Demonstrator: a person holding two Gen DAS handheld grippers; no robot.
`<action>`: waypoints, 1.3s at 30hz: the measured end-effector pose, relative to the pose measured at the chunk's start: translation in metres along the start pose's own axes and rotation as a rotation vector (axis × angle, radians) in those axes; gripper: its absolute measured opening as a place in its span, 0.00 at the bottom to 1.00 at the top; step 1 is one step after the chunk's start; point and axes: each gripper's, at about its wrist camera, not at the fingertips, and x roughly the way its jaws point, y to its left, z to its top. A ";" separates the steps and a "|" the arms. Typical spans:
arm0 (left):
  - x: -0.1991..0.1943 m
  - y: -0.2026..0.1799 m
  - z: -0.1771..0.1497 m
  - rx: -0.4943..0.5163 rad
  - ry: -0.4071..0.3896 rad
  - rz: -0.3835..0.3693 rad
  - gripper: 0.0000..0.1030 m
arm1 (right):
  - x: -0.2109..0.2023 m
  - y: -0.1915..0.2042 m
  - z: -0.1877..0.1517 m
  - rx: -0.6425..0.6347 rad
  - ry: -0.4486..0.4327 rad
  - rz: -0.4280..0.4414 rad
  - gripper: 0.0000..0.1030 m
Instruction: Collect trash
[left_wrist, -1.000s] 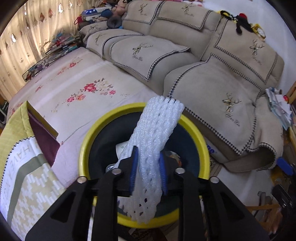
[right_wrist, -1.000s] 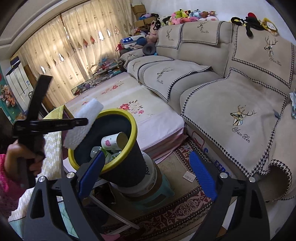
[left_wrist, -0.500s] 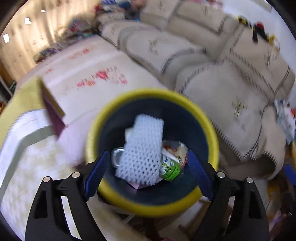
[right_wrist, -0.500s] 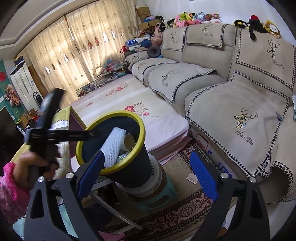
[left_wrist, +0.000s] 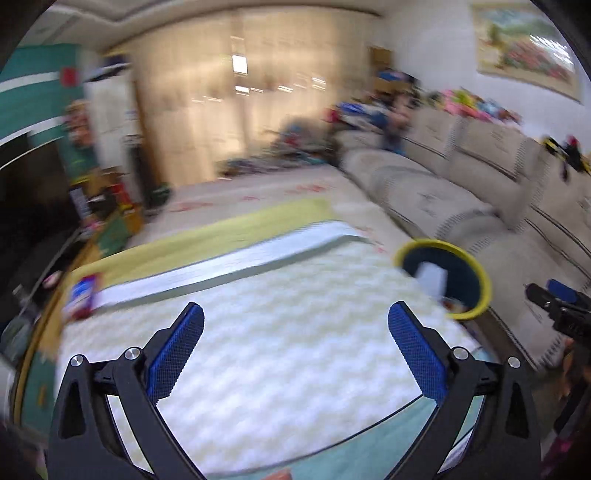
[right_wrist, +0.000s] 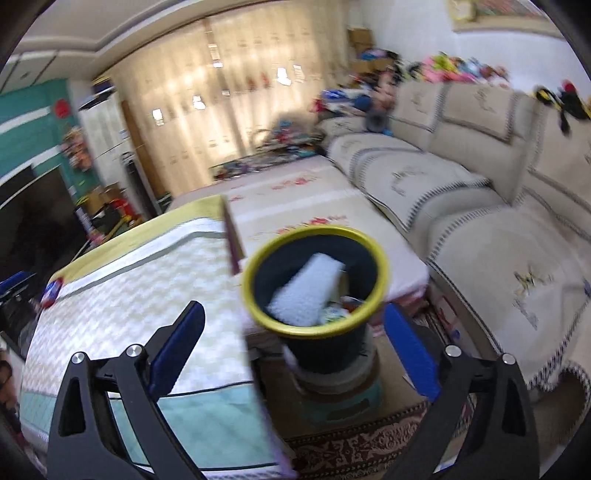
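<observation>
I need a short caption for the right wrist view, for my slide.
Open right gripper faces the yellow-rimmed bin, white foam net lying inside.

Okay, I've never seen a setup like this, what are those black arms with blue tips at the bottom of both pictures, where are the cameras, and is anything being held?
There is no robot here. A person holds a hand-held gripper in each hand, and each carries a wide-angle camera that looks forward along its two fingers. The black arms with blue pads are those fingers.

One picture looks out from the left gripper, the other from the right gripper. Both stand open with nothing between the pads. The left one's jaws have just been opening.

Below them is a table under a patterned cloth, with a small red and blue packet near its far left edge. Beside the table stands a dark bin with a yellow rim. Inside lies a white foam net on top of other rubbish. A beige sofa fills the right side.
</observation>
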 end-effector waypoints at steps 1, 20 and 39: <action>-0.013 0.014 -0.007 -0.031 -0.019 0.041 0.95 | -0.004 0.011 0.000 -0.023 -0.007 0.014 0.91; -0.142 0.105 -0.089 -0.253 -0.150 0.209 0.95 | -0.073 0.060 -0.008 -0.117 -0.099 0.045 0.93; -0.134 0.103 -0.087 -0.265 -0.121 0.174 0.95 | -0.064 0.071 -0.013 -0.140 -0.082 0.048 0.93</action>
